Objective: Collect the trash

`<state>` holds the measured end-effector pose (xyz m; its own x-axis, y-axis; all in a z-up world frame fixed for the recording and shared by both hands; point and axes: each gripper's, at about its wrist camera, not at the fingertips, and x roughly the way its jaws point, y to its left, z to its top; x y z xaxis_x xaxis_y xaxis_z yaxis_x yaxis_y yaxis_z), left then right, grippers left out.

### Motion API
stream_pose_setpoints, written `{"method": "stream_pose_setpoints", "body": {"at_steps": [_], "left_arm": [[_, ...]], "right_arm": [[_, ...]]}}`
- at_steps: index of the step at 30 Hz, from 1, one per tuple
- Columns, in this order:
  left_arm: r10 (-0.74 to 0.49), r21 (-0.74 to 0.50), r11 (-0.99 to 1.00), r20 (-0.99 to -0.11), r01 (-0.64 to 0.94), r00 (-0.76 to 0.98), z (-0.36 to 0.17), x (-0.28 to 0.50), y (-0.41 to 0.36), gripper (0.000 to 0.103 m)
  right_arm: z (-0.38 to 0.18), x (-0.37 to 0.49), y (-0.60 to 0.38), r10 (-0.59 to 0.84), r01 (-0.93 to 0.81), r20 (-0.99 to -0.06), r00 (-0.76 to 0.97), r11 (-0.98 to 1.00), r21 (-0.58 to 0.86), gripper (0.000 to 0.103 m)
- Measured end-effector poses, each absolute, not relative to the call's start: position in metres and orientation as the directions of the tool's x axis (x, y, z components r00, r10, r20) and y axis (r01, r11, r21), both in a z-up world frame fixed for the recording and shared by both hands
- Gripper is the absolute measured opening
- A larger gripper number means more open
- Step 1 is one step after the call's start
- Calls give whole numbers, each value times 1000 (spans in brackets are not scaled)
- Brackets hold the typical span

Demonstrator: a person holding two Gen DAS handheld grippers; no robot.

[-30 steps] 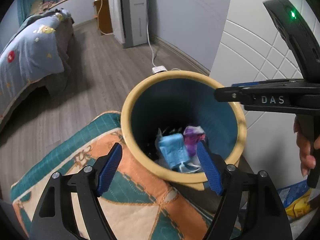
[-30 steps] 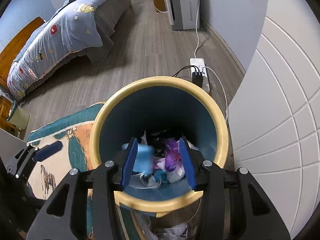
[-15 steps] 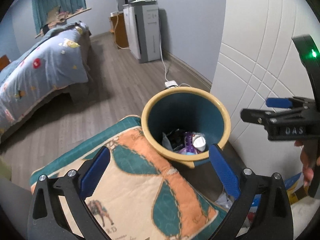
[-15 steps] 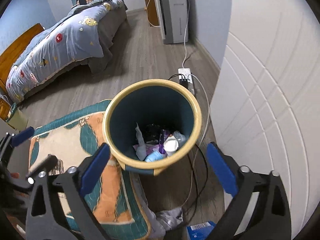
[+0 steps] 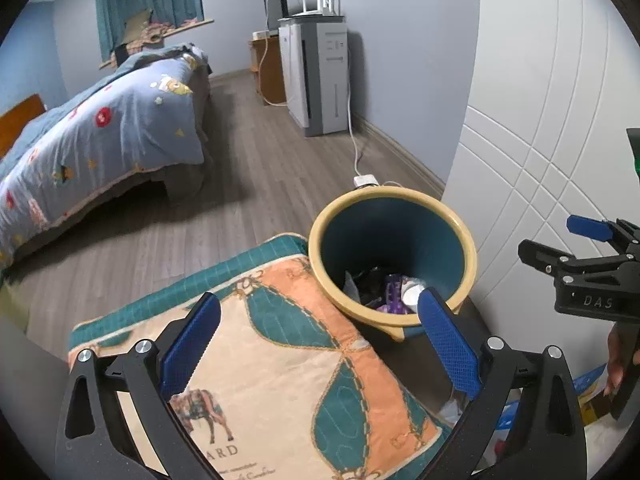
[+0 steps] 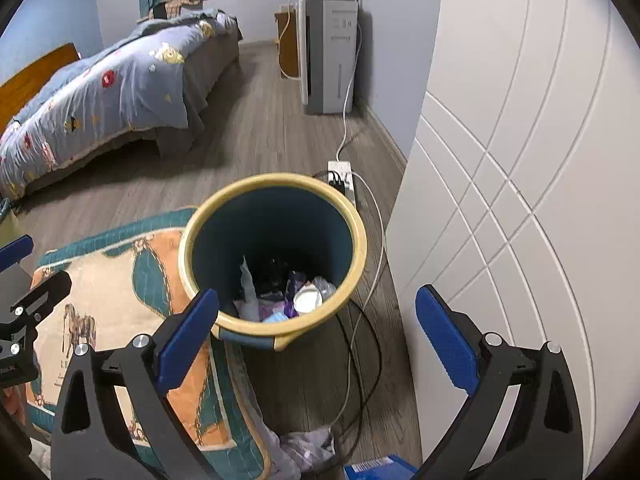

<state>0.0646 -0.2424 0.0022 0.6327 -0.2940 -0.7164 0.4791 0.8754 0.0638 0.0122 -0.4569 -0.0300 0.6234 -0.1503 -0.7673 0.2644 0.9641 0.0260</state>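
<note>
A blue trash bin with a yellow rim point(image 5: 320, 264) point(image 6: 360, 248) stands on the floor by a white wall. Trash point(image 5: 394, 290) point(image 6: 288, 298) lies in its bottom: white, purple and light blue pieces. My left gripper point(image 5: 318, 344) is open and empty, above and short of the bin. My right gripper point(image 6: 316, 340) is open and empty, also back from the bin; it also shows at the right of the left wrist view point(image 5: 576, 248).
A patterned orange and teal quilt point(image 5: 280, 364) point(image 6: 112, 300) lies beside the bin. Cables and a power strip point(image 6: 340, 170) run along the wall. A bed point(image 5: 100, 136) stands at the left, a grey appliance point(image 5: 316, 76) at the back. A blue box point(image 6: 376, 472) lies on the floor near me.
Both grippers have opened wide and pulled up and back from the bin. The blue and purple trash they held over the bin now lies inside it.
</note>
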Motion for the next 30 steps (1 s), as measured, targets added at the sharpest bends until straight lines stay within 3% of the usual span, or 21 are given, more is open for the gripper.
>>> {"method": "stream_pose_setpoints", "body": {"at_steps": [10, 30], "left_arm": [[-352, 21, 857, -705, 514, 616, 9, 61, -241, 98], [-340, 46, 857, -699, 514, 629, 13, 56, -237, 98]], "right_arm": [[-32, 11, -457, -173, 278, -761, 625, 961, 10, 97], [-33, 13, -454, -187, 286, -771, 609, 958, -6, 97]]}}
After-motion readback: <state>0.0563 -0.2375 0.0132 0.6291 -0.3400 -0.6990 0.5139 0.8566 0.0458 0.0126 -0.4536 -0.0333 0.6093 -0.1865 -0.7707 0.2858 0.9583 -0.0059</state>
